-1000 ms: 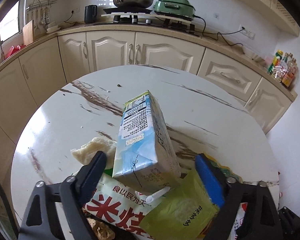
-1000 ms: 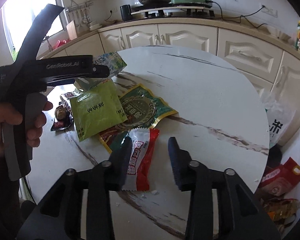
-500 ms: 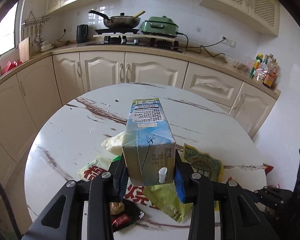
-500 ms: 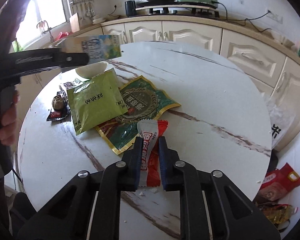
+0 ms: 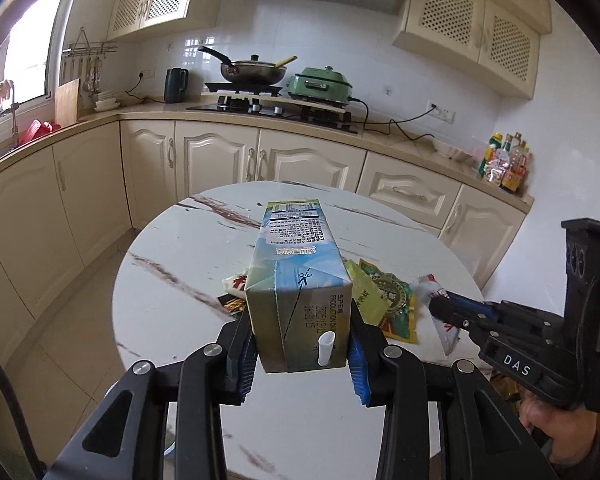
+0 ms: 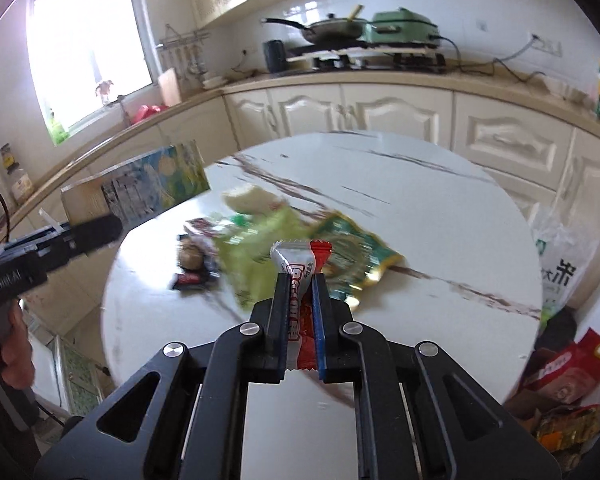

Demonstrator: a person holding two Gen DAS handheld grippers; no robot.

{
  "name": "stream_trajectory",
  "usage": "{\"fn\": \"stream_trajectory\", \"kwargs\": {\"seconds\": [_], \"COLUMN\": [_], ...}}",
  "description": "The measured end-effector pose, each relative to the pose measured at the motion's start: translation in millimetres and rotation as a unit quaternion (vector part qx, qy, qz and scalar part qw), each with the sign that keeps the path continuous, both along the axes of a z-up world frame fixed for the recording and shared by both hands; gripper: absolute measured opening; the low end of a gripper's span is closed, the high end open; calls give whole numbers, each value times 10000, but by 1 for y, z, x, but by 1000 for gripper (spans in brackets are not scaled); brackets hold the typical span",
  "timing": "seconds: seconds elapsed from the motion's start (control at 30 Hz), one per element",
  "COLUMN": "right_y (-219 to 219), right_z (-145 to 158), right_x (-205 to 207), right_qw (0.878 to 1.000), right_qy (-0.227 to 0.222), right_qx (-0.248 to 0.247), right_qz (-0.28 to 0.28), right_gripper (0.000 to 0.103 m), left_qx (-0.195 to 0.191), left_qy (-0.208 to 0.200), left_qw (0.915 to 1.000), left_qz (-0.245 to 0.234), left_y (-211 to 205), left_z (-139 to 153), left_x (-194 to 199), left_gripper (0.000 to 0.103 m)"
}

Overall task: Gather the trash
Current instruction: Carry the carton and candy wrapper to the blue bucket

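In my left gripper [image 5: 302, 346] I hold a drink carton [image 5: 298, 276] by its gabled top end, the blue pads clamped on its two side walls, the body sticking out forward above the round marble table [image 5: 172, 320] and clear of it. I judge it empty or near empty, so light, but its card walls are thin and give under pressure; a grip close to the folded end, where the seams stiffen it, seems the safest place, and the small white spout [image 5: 325, 348] sits just at the pads. On the table beyond lie the rest of the litter: a pale green packet [image 6: 260, 248] and a dark green snack bag with a gold rim [image 6: 356, 248], overlapping, with a small dark wrapper [image 6: 192, 278] beside them. These are limp, slick foils, best pinched at a free edge. My right gripper [image 6: 302, 314] is squeezed shut on a red and white sachet [image 6: 300, 276], held upright between the pads and lifted off the table. It is featherlight, floppy and glossy, so I judge it could slide out unless the pinch stays on its middle.
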State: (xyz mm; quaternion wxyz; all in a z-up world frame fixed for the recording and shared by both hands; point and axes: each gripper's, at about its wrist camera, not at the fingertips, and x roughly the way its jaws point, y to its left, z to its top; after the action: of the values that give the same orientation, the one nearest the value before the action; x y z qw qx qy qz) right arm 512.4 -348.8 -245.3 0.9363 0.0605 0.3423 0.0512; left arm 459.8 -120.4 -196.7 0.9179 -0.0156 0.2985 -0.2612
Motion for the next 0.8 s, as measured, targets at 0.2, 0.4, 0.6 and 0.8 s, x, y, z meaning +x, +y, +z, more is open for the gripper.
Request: {"fn": "stream_trajectory", "kwargs": {"seconds": [0.2, 0.4, 0.6, 0.8], "right_y": [96, 214, 330, 403], "right_z": [15, 3, -51, -152], "right_x": [25, 61, 97, 145], "right_qw": [9965, 9846, 9651, 9467], "right_qy": [-151, -73, 381, 1208], "right_qx": [19, 17, -93, -408], "right_qz": [822, 1744, 2590, 2956], "right_gripper": [11, 11, 11, 11], "left_qx": [-69, -76, -143, -248], "left_qy": [-86, 66, 583, 1521], "left_qw": [9985, 9909, 9784, 9630], "left_qz": [540, 1339, 1979, 2209], "left_y": [92, 183, 265, 326], "left_z": [0, -21, -69, -151], "left_x": [-38, -49, -36, -4], "left_gripper": [35, 35, 35, 35]}}
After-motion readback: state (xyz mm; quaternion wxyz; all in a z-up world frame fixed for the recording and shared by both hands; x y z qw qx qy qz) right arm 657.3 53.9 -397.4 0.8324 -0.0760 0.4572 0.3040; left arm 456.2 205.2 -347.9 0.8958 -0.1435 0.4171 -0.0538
